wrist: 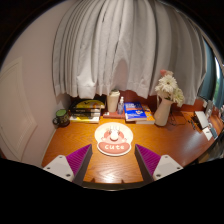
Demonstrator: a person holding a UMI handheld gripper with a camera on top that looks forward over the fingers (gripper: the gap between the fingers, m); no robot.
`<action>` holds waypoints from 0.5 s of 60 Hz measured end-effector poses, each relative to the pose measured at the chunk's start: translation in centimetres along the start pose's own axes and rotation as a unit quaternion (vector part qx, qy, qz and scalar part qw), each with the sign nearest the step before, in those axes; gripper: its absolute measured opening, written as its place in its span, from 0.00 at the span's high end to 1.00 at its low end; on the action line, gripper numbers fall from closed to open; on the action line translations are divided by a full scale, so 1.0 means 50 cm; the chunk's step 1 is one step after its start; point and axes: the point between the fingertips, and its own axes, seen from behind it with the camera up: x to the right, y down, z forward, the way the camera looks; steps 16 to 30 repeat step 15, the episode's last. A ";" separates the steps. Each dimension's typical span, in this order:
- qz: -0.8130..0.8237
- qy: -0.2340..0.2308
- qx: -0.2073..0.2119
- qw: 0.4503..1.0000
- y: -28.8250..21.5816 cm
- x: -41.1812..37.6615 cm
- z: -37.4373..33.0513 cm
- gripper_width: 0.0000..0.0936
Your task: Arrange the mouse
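The gripper (113, 160) stands wide open, its two purple pads (78, 157) spread well apart and touching nothing; just ahead of the fingers, centred on the gap, a round orange mouse mat (115, 146) lies on the wooden desk (170, 142); a white mouse (115, 134) rests on the mat's far half (beyond the fingertips, not between them); farther off, ahead of the right finger, a vase of flowers (166, 95) stands before the pale curtains (120, 45).
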 end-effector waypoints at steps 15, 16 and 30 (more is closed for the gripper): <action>-0.002 -0.015 -0.001 1.000 0.046 -0.027 -0.050 0.08; -0.002 -0.015 -0.001 1.000 0.046 -0.027 -0.050 0.08; -0.002 -0.015 -0.001 1.000 0.046 -0.027 -0.050 0.08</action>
